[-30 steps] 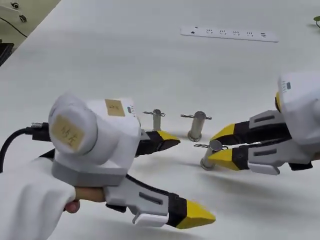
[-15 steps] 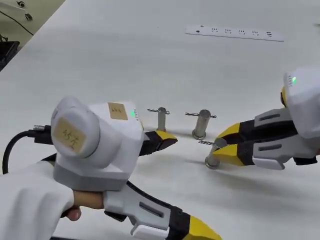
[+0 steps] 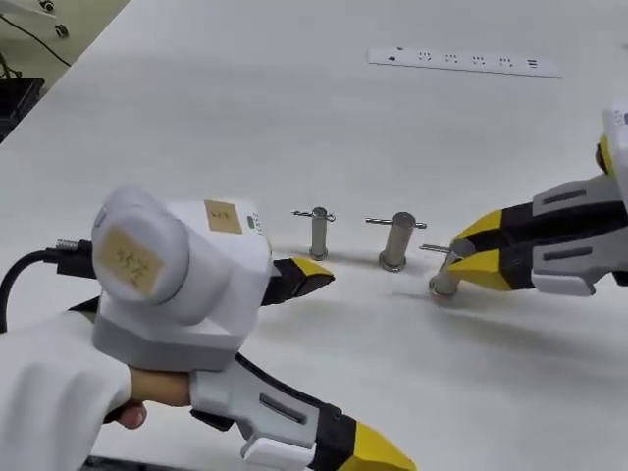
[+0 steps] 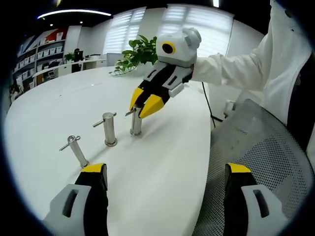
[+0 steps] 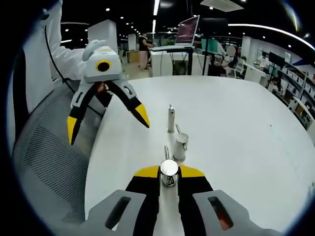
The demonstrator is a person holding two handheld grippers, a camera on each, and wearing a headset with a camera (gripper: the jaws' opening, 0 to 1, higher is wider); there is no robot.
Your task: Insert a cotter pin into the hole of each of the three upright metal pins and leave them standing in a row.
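Metal left pin (image 3: pixel 319 235), middle pin (image 3: pixel 396 243) and right pin (image 3: pixel 445 282) stand in a row on the white surface (image 3: pixel 294 118), each with a cotter pin (image 3: pixel 312 215) crosswise through its top. The right gripper (image 3: pixel 466 257) has its jaws narrow, clamped on the right pin's head. The left gripper (image 3: pixel 355 371) hangs near the left pin, jaws wide, holding nothing. Inserting looks done; what seems left is letting go of that pin upright and in line

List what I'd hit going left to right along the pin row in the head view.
thin pin → thicker pin → third pin → right tool, shut on that third pin and reaching in from the right edge.
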